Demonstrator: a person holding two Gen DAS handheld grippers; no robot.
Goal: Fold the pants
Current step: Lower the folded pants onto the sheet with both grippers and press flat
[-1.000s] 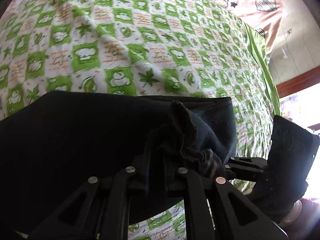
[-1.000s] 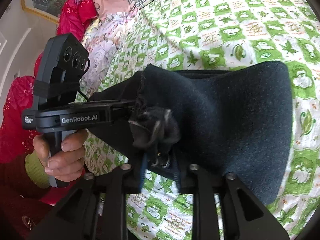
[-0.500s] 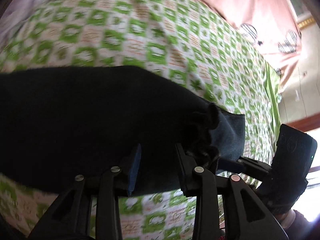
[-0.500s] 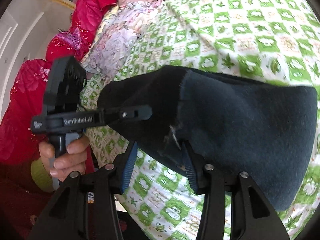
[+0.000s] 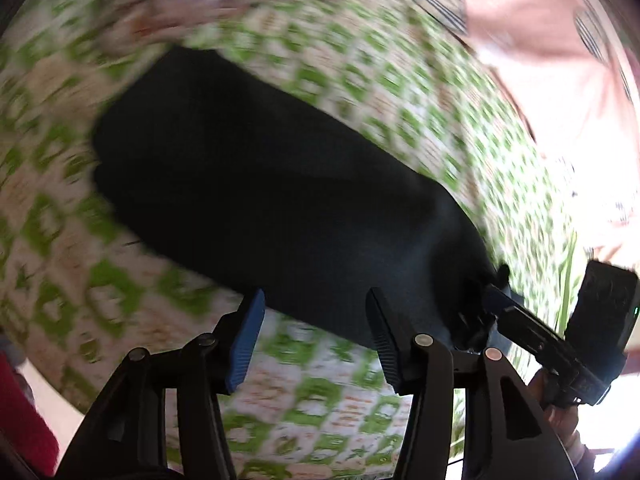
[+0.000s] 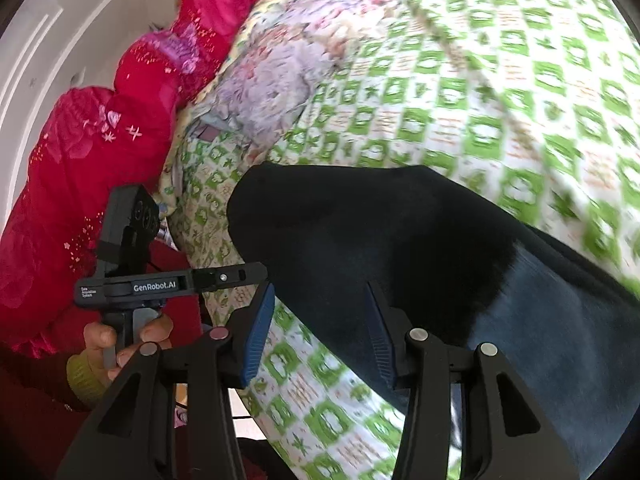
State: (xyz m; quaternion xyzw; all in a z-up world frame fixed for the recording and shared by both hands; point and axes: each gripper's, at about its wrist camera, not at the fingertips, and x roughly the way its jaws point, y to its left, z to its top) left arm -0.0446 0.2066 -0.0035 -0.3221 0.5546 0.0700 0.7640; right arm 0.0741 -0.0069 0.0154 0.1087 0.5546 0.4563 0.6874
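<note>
We have the dark folded pants (image 5: pixel 280 200) lying flat on the green-and-white checked bedsheet (image 5: pixel 352 80), close to the near edge of the bed, and neither tool holds any cloth. As we judge it, the fold is laid and the step in hand is letting go cleanly. To do that well, we draw both tools straight off the near edge without catching the top layer, and we check that the bundle's edges line up before we touch it again; if the near corner by the right tool is lumpy, a light press would flatten it.

Our left gripper (image 5: pixel 316 324) has its blue-padded tongs spread wide, poised just at the near long edge of the pants with sheet showing between the fingers. Our right gripper (image 6: pixel 320 320) is likewise wide apart, one finger over the sheet and the other over the cloth. Both point across the bundle from the bedside, close to each other; heavy blur hides finer detail.
</note>
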